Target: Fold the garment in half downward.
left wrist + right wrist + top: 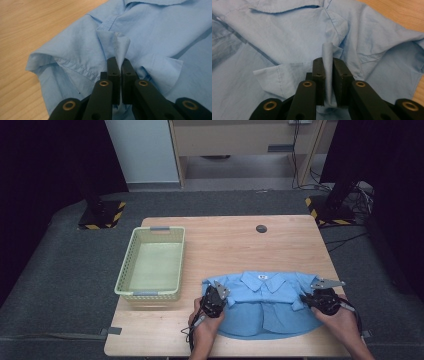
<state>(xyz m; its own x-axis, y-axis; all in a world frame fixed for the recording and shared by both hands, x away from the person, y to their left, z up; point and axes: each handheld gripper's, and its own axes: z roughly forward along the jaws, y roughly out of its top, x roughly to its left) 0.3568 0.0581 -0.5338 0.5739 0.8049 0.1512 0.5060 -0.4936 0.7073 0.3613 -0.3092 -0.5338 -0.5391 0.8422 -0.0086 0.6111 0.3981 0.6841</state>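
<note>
Shirt fold, mid-run: the light blue shirt point(267, 302) lies collar away from us at the near edge of the wooden table point(225, 240), right of centre; we judge the fold as begun but far from finished; the lower half looks already doubled up over the body, with a rounded folded edge nearest the person, while both short sleeves are spread out to the sides

Left gripper point(214, 301) is clamped onto a pinch of shirt cloth near the left sleeve; right gripper point(320, 301) is likewise clamped onto a pinch near the right sleeve; we take both as a firm hold, jaws nearly together with only fabric between them

Left to do, in our judgement: bring the sleeves and sides inward, flatten the bundle, then probably move it to the pale green basket point(131, 270), which stands on the table's left part, well apart from the shirt, with nothing in it

View comparison: the high view gives the whole layout (basket, shirt outline, the hands coming in from the near side) but the grip itself is too small to read there; the left gripper view shows a cone of cloth standing up between the jaws, the stitched sleeve hem point(75, 68) beside it and bare wood beyond; the right gripper view shows a narrow upright fold of cloth point(327, 53) pinched between its jaws, with the collar edge point(284, 10) farther off
</note>
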